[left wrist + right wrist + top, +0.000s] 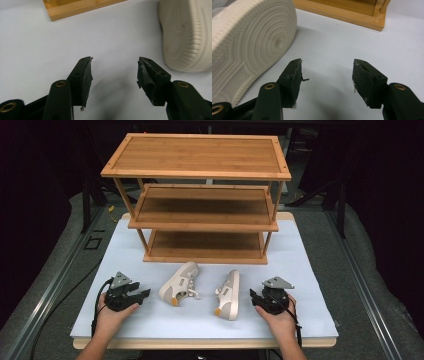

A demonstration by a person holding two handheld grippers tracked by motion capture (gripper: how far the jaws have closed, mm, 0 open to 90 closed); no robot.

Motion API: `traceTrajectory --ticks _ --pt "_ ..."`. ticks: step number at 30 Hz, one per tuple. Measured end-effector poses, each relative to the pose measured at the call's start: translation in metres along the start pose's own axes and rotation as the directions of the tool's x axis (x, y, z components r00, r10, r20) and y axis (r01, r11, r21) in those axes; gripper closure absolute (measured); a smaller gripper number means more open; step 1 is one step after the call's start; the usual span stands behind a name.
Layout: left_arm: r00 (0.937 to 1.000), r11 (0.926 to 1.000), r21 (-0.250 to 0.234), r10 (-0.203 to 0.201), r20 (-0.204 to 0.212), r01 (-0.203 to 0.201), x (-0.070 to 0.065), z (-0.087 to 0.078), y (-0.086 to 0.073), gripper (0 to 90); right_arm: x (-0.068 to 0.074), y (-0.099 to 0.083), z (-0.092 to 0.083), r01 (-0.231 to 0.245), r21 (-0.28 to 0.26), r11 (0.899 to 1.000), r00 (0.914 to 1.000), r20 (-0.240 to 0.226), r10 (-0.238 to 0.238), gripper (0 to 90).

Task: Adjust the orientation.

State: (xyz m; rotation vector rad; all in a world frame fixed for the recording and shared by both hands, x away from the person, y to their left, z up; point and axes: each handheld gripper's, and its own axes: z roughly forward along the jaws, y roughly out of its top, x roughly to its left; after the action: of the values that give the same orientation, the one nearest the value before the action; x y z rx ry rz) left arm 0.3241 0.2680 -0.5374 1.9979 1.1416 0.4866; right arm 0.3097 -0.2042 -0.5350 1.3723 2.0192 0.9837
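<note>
**Desk:** What are the jaws doing?

**Photographer:** The left gripper [115,72] has its black jaws spread wide with nothing between them, only bare pale tabletop. The right gripper [327,73] is the same: jaws wide apart, nothing gripped (the padding on the fingertips of both pairs looks frayed).

**Desk:** And just beyond them?

**Photographer:** In the left gripper view, the ribbed cream sole of the left shoe [186,35] lies ahead and to the right of the jaws, not touching them. In the right gripper view, the sole of the right shoe [249,47] sits just left of the left jaw, very close; I cannot tell whether they touch.

**Desk:** The wider scene?

**Photographer:** From the high view, a person's hands hold the left gripper [142,294] at the near left and the right gripper [254,295] at the near right, both resting low over the white table [310,265]. The two cream sneakers lie on their sides between them, the left shoe [180,283] and right shoe [228,295] near each other but apart. Beyond them, at the far side, stands a three-tier bamboo rack [200,200], its shelves bare.
</note>
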Motion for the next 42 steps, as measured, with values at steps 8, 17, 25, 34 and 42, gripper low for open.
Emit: traceTrajectory --ticks 8,17,25,34,42 --pt "0.9998 0.9991 -0.041 0.006 0.021 -0.005 -0.007 -0.01 0.003 51.8 0.004 0.002 -0.004 -0.024 -0.016 1.0 0.9997 -0.012 0.024 45.6" --pt "0.999 0.9988 -0.036 0.035 0.028 -0.034 -0.018 -0.015 0.011 51.6 0.005 0.002 -0.009 -0.015 -0.02 1.0 0.9996 -0.023 0.015 48.1" --pt "0.9928 0.9949 -0.085 0.062 0.102 -0.054 -0.033 -0.019 0.025 60.4 0.003 0.0 -0.019 -0.029 -0.044 0.999 0.9993 -0.024 0.028 48.0" --pt "0.9897 0.9934 -0.076 0.094 0.108 -0.086 -0.046 -0.017 0.04 75.8 0.001 0.0 -0.019 -0.054 -0.046 0.997 0.9984 -0.02 0.053 49.3" --pt "0.9907 0.9955 -0.068 0.074 0.115 -0.066 -0.054 -0.012 0.055 83.4 -0.002 -0.001 -0.022 -0.073 -0.052 0.996 0.9972 -0.019 0.072 49.3"
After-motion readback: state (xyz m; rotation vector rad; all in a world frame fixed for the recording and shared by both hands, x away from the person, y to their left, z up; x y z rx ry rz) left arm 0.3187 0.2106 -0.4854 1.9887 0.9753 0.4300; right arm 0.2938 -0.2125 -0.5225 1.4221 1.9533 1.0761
